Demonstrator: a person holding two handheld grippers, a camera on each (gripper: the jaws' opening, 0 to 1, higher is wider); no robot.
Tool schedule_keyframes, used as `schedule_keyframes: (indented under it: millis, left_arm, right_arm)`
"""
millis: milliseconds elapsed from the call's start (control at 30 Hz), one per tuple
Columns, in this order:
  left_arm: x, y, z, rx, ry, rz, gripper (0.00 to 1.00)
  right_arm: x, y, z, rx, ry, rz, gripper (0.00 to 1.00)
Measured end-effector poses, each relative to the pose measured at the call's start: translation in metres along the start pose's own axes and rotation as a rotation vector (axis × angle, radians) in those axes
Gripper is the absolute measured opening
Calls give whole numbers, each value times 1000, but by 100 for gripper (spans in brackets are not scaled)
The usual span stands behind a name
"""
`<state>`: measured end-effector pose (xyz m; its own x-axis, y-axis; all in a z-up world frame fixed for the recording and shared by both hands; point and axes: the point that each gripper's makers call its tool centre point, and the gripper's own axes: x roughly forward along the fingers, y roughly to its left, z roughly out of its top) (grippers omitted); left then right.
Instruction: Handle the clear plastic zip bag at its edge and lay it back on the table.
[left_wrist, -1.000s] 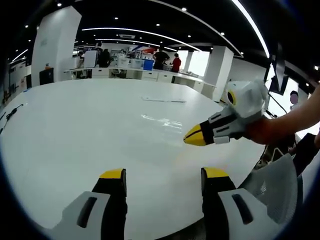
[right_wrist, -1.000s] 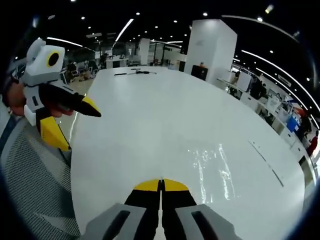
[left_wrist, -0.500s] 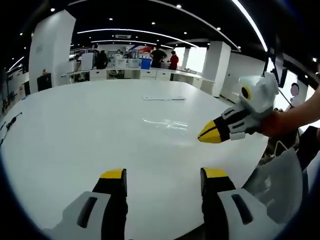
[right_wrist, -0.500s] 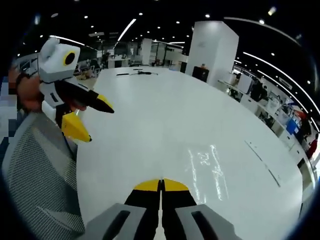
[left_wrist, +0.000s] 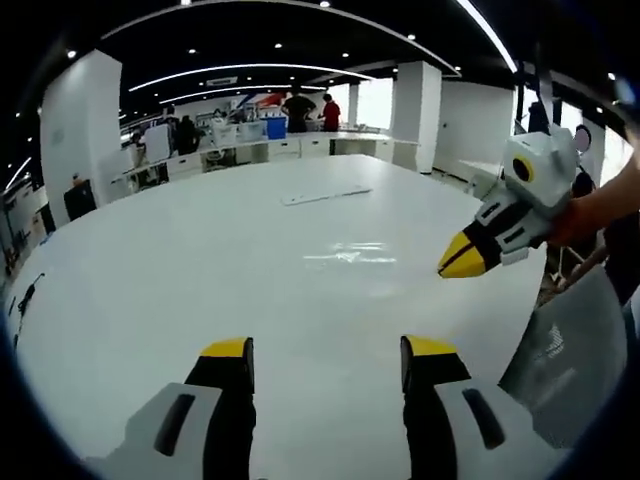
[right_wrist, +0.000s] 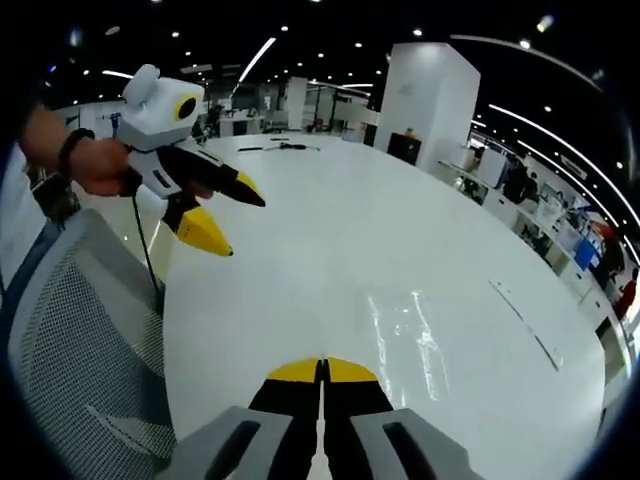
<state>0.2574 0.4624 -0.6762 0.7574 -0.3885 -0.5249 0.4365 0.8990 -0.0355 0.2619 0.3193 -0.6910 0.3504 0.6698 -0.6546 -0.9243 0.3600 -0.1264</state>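
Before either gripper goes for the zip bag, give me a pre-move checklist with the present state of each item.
1. Bag located: the clear plastic zip bag lies flat on the white table, apart from both grippers. Ok.
2. Left gripper ready to pinch: jaws apart, nothing between them. Ok.
3. Right gripper ready to pinch: jaws closed together, nothing held. Not ok; open first.
4. Bag edge identified: only glare marks its outline, and the zip edge is unclear. Cannot tell.
5. Path to bag: bare tabletop lies between the jaws and the bag in both views. Ok.
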Motion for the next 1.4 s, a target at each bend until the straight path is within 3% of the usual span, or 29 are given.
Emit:
schedule_keyframes:
  millis: [567,900,1167,1400]
  left_arm:
    - [34,14,19,151,13,-50,57]
    - [47,5,29,235,6,-98,55]
    - [53,-12,25,355,25,-159,47]
    - [54,-20,22,371,34,-194,35]
  right_arm:
    - [-15,6,-1,-28,-6,37,0]
    - [-19,16,0,-73,-3,69,0]
    - [-22,19,-2,-85,2,95,0]
    - [-24,19,-3,-79,2,98,0]
